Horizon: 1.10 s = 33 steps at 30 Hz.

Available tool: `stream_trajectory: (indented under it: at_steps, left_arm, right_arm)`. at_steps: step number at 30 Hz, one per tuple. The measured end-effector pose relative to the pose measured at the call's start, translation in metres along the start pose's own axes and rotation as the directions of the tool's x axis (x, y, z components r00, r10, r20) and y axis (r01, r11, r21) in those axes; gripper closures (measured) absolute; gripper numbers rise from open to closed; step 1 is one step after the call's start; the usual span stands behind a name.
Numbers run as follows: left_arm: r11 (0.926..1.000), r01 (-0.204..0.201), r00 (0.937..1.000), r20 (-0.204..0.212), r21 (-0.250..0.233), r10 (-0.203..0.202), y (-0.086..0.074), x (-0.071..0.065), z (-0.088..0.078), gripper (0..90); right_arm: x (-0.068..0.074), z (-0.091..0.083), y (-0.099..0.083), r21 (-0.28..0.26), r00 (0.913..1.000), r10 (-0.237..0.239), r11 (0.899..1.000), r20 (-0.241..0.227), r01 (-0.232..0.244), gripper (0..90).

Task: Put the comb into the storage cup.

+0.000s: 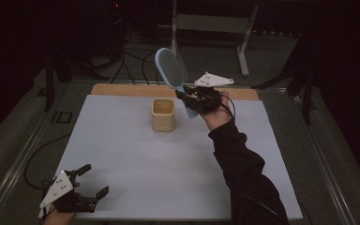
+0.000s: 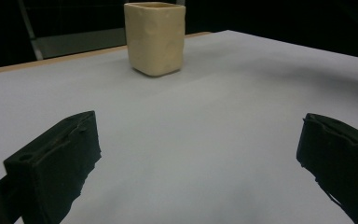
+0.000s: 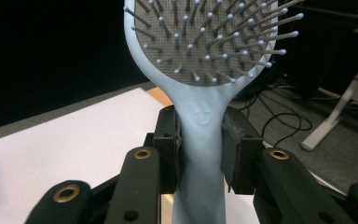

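Note:
A pale blue hairbrush (image 1: 172,69) with a grey bristle pad is held up in the air, head uppermost, to the right of and above a cream square cup (image 1: 162,114). My right gripper (image 1: 191,95) is shut on the hairbrush's handle (image 3: 200,140), its black pads pressing on both sides just below the head. The cup (image 2: 154,37) stands upright on the white mat, toward the far middle. My left gripper (image 1: 93,180) rests at the near left corner of the mat, jaws wide open with nothing between them, pointing toward the cup.
The white mat (image 1: 168,173) covers a wooden table whose bare edge (image 1: 122,89) shows at the back. Cables (image 1: 126,61) and a white stand frame (image 1: 243,42) lie on the dark floor beyond the table.

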<state>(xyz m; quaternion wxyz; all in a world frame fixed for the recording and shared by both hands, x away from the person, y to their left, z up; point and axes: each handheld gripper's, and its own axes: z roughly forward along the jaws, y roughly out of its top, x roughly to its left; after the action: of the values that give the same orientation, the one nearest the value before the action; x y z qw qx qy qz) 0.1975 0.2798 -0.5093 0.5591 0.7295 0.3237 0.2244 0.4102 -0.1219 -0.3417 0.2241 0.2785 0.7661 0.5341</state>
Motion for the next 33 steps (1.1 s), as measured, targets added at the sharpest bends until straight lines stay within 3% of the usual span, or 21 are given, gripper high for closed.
stream_trajectory:
  at_steps: [8, 19, 26, 33]
  left_arm:
    - [1.0, 0.004, 1.0, 0.001, -0.004, -0.004, 0.0, 0.0, 0.0, 0.0]
    - [0.9999, 0.009, 1.0, 0.004, -0.008, -0.009, 0.0, 0.0, -0.001, 0.0]
    - [0.9999, 0.011, 0.9999, 0.001, -0.013, -0.011, 0.0, 0.001, -0.002, 0.0]
    - [0.9998, 0.015, 0.9999, 0.006, -0.016, -0.015, 0.0, 0.002, -0.002, 0.0]
  right_arm:
    - [0.004, 0.02, 0.005, -0.049, 0.9991, 0.042, 0.998, 0.003, -0.042, 70.7]
    - [0.011, 0.05, 0.009, -0.071, 0.9979, 0.063, 0.995, -0.011, -0.064, 70.7]
    - [0.01, 0.07, 0.009, -0.085, 0.9953, 0.097, 0.992, 0.006, -0.096, 70.7]
    - [0.009, 0.089, 0.004, -0.08, 0.995, 0.095, 0.993, 0.029, -0.092, 70.7]
